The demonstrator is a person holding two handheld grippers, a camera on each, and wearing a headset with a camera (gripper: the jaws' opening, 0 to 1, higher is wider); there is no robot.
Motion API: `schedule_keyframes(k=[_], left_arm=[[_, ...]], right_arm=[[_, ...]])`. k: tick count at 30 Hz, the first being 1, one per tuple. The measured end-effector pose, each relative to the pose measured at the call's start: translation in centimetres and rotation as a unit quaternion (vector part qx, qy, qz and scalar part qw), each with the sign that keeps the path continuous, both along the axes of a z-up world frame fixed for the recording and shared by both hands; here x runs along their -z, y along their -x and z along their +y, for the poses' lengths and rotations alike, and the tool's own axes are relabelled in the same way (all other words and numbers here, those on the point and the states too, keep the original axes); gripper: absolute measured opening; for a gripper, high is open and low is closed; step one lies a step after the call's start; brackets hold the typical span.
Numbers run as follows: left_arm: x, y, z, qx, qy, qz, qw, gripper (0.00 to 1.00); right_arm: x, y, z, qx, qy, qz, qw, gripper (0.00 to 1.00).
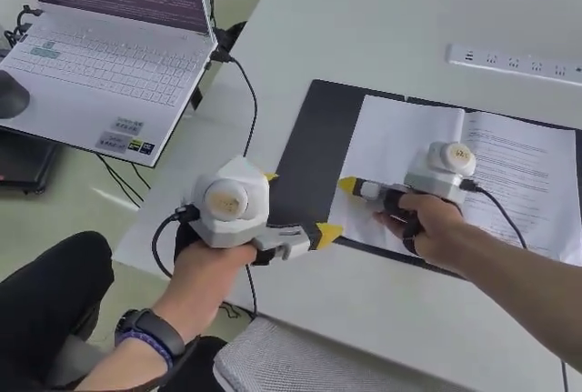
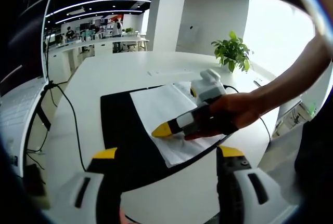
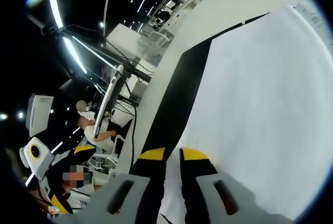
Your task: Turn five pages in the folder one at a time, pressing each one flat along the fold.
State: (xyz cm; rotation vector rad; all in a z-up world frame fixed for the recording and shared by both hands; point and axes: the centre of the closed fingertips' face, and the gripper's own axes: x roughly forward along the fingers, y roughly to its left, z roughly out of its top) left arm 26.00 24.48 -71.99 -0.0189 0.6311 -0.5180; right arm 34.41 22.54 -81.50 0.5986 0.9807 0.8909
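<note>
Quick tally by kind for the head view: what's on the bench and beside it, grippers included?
Grippers: 2 (left gripper, right gripper)
Folders: 1 (folder, lying open)
Laptops: 1 (laptop)
Power strips: 1 (power strip)
Total: 5

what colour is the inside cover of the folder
Black. The folder cover shows best in the head view.
</note>
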Motion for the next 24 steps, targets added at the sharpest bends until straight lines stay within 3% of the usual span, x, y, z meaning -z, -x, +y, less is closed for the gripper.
schedule_keyframes(k=[5,8,14,20,24], left_arm=[[0.3,-0.5,-0.4,0.002,0.005,0.004,1.0000,0.74],[0.0,-1.1,-0.4,-0.003,0.005,-0.010,0.9999,0.70],[0.5,-2.1,-1.0,0.005,-0.002,-0.007,1.0000,0.63],[1.6,-3.2,-1.6,0.007,0.002,-0.002,1.0000,0.53],[2.3,-3.3,-2.3,0.021,-0.009,0.003,0.9997,0.49]], right_arm=[[-0.8,0.2,0.1,0.000,-0.011,0.005,0.9999,0.17],[-1.7,-0.5,-0.1,0.011,-0.030,-0.007,0.9995,0.26],[-4.1,-1.9,-0.7,0.019,-0.061,-0.031,0.9975,0.30],[-6.7,-3.6,-3.1,0.038,-0.073,-0.066,0.9944,0.30],[-7.0,-4.3,-5.3,0.051,-0.069,-0.074,0.9935,0.30]])
